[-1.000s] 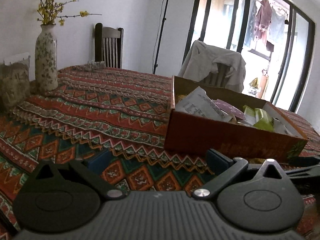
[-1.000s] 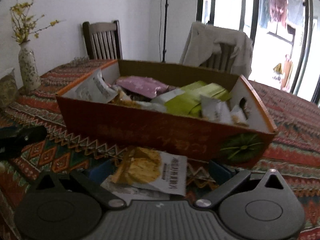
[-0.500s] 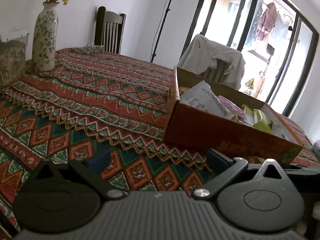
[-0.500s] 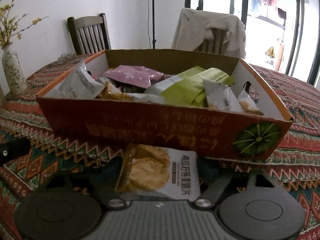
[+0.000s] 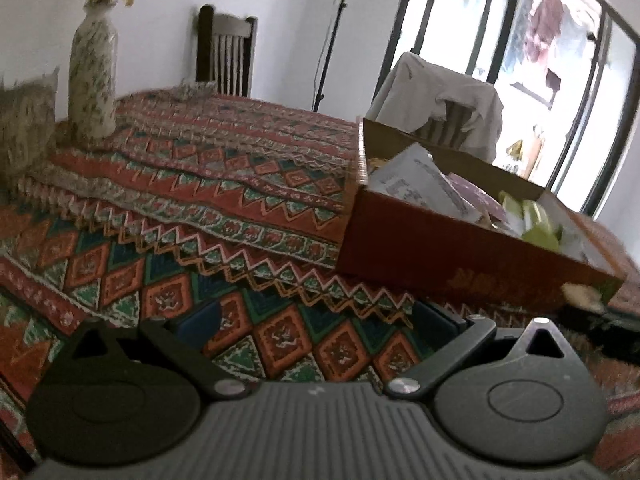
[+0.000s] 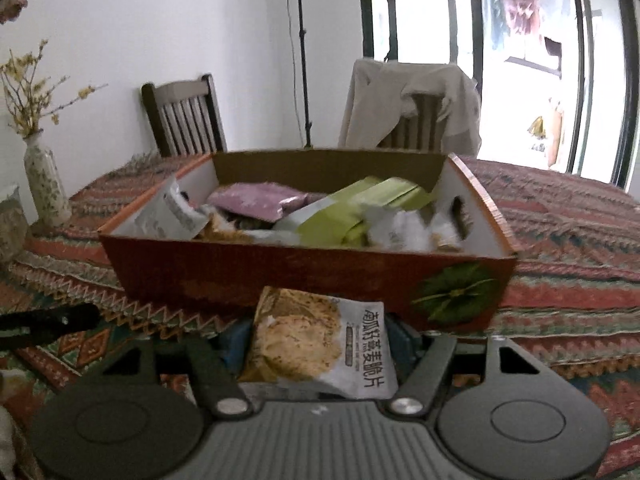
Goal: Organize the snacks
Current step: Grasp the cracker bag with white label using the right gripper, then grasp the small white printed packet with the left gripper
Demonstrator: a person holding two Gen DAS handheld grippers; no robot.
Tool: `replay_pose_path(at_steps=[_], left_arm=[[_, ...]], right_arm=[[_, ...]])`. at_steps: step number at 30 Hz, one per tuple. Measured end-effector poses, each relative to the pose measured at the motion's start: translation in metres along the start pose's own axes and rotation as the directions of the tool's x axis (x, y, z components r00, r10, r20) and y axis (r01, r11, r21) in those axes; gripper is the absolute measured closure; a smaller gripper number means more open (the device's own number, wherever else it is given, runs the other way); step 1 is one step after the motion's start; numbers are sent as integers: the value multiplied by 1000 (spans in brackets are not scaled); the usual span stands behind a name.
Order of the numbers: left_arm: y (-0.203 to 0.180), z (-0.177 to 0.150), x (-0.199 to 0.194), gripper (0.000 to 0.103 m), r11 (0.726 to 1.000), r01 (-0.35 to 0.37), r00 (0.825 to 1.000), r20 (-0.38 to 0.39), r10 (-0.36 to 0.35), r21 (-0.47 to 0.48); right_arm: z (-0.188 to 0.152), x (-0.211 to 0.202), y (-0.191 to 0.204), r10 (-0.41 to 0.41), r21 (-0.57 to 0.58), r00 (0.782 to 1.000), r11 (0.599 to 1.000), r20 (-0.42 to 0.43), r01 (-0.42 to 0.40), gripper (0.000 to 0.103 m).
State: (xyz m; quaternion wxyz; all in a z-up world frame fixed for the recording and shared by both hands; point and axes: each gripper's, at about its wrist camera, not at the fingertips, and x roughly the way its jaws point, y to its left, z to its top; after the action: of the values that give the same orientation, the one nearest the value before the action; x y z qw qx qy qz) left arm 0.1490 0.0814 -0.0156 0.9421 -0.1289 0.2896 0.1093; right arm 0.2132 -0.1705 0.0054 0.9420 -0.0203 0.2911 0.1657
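Observation:
A crisp packet, white with a picture of golden crackers, sits between the blue pads of my right gripper. The jaws are closing and the pads press its two sides, just in front of the orange cardboard box. That box holds several snacks: a purple packet, green packets and a white packet. My left gripper hovers open over the patterned tablecloth, nothing between its fingers, with the orange box to its right.
A flowered vase with yellow twigs stands at the table's far left. A dark wooden chair and a chair draped with a pale garment stand behind the table. Tall windows lie beyond on the right.
The right jaws came in from wide apart onto the crisp packet, which now sits upright between the pads and closer to the camera. The left gripper stayed open and barely shifted.

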Motion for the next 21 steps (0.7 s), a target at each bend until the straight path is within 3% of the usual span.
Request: replay_pose_path(at_steps=[5, 8, 14, 21], left_arm=[[-24, 3, -7, 0, 999, 40, 998, -54, -40, 1], [-48, 1, -5, 0, 999, 30, 995, -99, -26, 33], [-92, -10, 2, 0, 998, 59, 977, -208, -51, 32], [-143, -15, 11, 0, 997, 46, 965, -259, -29, 60]], right_arm=[[-1, -14, -34, -46, 15, 998, 999, 45, 45, 35], [-3, -18, -56, -69, 38, 995, 997, 65, 67, 34], [-13, -21, -88, -113, 49, 988, 993, 104, 108, 34], [-24, -18, -108, -95, 114, 988, 990, 122, 81, 34]])
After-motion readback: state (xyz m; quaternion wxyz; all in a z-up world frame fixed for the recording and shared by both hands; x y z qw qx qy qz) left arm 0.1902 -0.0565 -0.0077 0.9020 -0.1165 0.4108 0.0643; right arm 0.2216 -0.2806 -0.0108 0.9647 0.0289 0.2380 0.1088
